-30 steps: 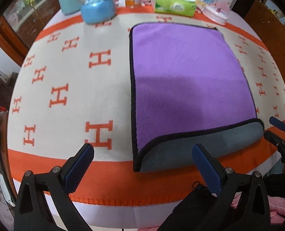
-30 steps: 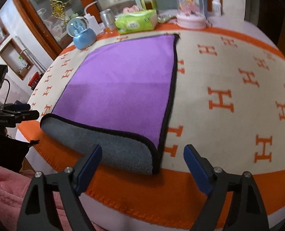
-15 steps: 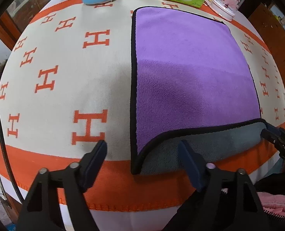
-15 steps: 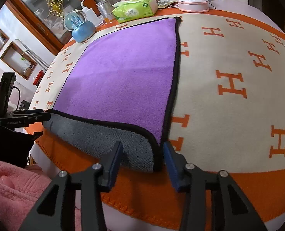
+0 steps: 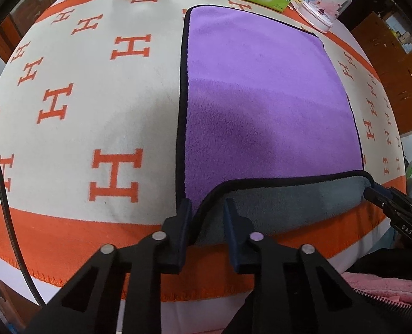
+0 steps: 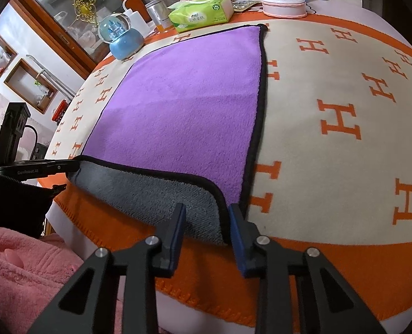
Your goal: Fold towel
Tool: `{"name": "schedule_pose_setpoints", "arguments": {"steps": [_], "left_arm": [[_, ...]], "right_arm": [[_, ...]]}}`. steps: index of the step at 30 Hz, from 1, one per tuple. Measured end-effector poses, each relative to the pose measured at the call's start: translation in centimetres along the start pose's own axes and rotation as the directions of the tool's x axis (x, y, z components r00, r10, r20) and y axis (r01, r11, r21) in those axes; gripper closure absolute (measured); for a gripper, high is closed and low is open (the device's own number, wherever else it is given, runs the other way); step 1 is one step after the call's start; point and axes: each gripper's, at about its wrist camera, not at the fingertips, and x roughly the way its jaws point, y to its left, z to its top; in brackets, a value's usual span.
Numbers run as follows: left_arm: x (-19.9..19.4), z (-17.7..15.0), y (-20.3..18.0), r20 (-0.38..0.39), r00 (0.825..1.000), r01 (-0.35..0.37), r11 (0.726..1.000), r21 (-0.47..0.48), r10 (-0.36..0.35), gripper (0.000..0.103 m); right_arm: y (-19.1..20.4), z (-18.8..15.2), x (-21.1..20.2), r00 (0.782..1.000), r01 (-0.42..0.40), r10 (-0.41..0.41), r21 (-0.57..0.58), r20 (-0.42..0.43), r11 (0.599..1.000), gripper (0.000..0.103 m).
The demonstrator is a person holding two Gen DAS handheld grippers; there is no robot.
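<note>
I see the purple towel [image 5: 261, 105] lying flat on the blanket-covered surface [image 5: 94, 105], its near edge turned over to show the grey underside. My left gripper [image 5: 206, 211] straddles the near left corner, jaws parted and not yet clenched. My right gripper [image 6: 206, 217] brackets the near right corner, jaws likewise still released.
</note>
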Motion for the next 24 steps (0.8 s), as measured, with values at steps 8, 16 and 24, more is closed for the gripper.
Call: {"name": "schedule_pose_setpoints", "arguments": {"steps": [8,16,24], "left_arm": [[0.4,0.1,-0.2,-0.005,1.0,-0.001,1.0,0.01,0.001,0.096],[1.2,0.4,-0.7,-0.029,0.999,-0.039,0.999,0.015,0.039,0.098],[0.6,0.6,-0.7,-0.026,0.999,-0.039,0.999,0.027,0.039,0.1]], "right_arm": [[0.1,-0.1,0.1,1.0,0.015,-0.015,-0.007,-0.001,1.0,0.094],[0.2,0.0,0.1,0.999,0.037,-0.037,-0.01,-0.006,0.999,0.099],[0.3,0.2,-0.3,0.999,0.031,-0.03,-0.02,0.015,0.999,0.099]]}}
